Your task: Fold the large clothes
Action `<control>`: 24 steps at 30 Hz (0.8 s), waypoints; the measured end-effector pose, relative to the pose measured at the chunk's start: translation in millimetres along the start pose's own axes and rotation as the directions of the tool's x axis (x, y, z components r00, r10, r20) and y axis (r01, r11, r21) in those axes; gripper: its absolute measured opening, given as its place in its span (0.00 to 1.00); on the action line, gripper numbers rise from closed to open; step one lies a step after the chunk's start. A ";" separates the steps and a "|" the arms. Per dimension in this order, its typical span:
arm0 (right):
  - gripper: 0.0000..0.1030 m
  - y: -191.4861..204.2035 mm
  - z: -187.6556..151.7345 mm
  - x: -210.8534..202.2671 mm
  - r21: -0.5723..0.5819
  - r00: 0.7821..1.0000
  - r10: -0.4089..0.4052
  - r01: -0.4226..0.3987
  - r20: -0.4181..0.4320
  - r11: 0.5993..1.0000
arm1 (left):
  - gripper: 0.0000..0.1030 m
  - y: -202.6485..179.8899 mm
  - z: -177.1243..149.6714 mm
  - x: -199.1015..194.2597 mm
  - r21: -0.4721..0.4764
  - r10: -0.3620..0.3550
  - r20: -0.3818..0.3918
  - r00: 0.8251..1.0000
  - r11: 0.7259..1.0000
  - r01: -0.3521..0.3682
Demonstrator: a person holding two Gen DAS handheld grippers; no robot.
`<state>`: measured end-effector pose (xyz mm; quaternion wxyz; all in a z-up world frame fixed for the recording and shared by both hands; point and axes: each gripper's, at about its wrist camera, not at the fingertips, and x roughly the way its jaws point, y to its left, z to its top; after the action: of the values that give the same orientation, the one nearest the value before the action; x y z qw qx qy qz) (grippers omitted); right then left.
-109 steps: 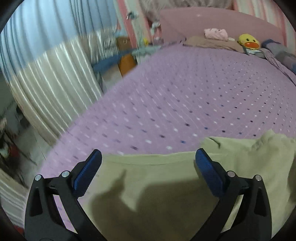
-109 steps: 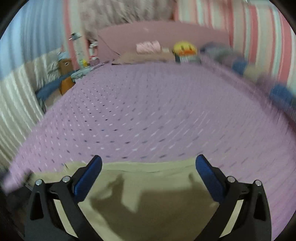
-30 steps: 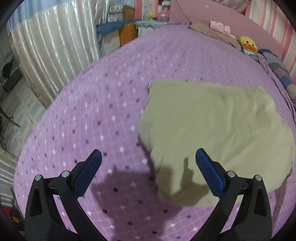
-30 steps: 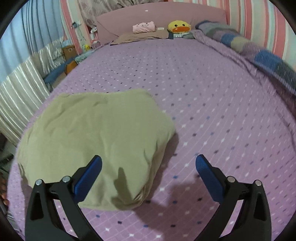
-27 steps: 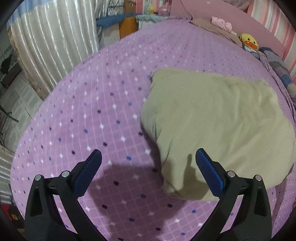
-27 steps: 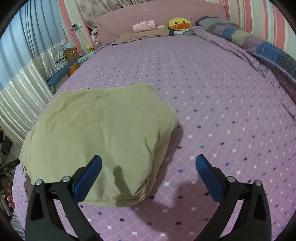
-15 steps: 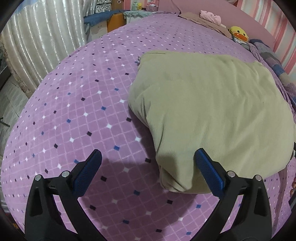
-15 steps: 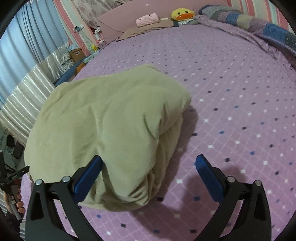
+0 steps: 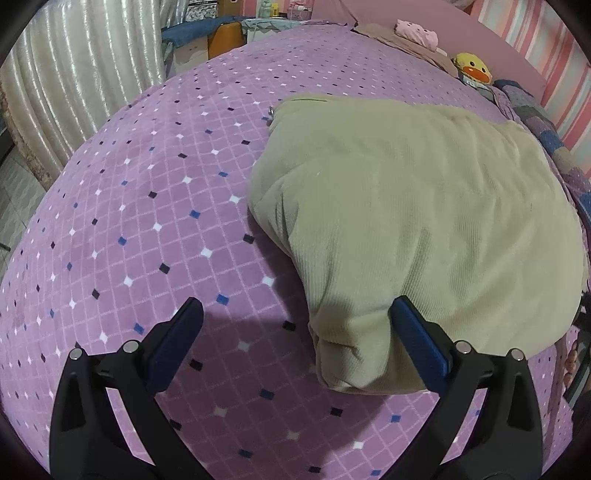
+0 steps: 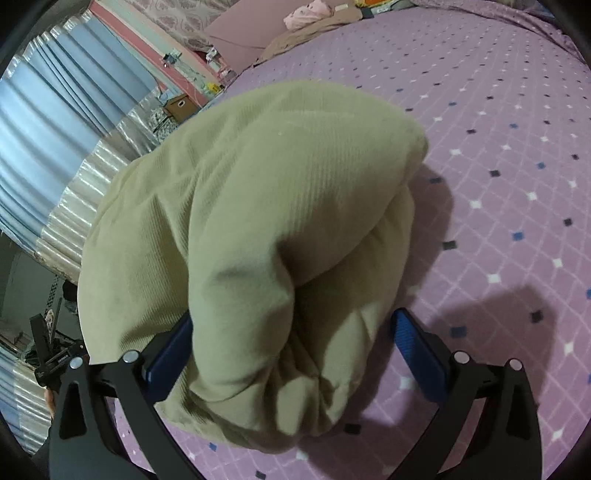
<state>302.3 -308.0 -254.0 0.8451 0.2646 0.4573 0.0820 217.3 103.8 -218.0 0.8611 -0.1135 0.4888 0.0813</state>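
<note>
An olive-green ribbed garment (image 9: 413,221) lies folded in a thick bundle on the purple diamond-pattern bedspread (image 9: 147,221). My left gripper (image 9: 295,343) is open, low over the bed, with its right finger at the bundle's near-left corner. In the right wrist view the same garment (image 10: 280,221) bulges up close. My right gripper (image 10: 291,350) is open, and the bundle's layered near-right end lies between its blue pads (image 10: 417,350), partly covering the left one.
Pillows, a pink toy (image 9: 415,31) and a yellow duck plush (image 9: 472,70) lie at the headboard. A patchwork blanket (image 9: 546,129) runs along the striped wall. Silver curtains (image 9: 74,74) and boxes (image 10: 179,105) stand off the bed's left side.
Both grippers have come down and forward to the bundle. The right gripper's open jaws now straddle its near-right end; the left gripper's right finger has reached its near-left corner.
</note>
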 end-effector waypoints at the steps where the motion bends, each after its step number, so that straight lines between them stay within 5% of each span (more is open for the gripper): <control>1: 0.98 2.5 1.1 1.4 -0.010 1.000 -0.009 0.009 -0.007 1.000 | 0.97 -0.7 0.6 -0.2 0.013 0.003 0.001 1.000 1.000 -0.003; 8: 0.74 42.0 5.9 3.1 -0.145 0.992 -0.126 0.124 -0.005 0.982 | 0.97 -17.8 20.3 1.3 0.072 0.008 0.006 1.000 0.997 -0.009; 17: 0.69 56.0 12.9 0.2 -0.181 0.982 -0.186 0.179 -0.021 0.967 | 0.97 -5.4 19.7 11.7 0.044 -0.106 -0.007 0.994 0.993 0.106; 24: 0.69 54.5 13.9 3.1 -0.172 0.979 -0.200 0.191 -0.034 0.966 | 0.97 12.6 21.9 51.0 -0.096 -0.339 -0.040 0.940 0.938 0.334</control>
<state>321.1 -265.9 -221.7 0.8563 0.1437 0.4942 0.0432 258.1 123.5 -252.5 0.8425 -0.2352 0.4821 -0.0488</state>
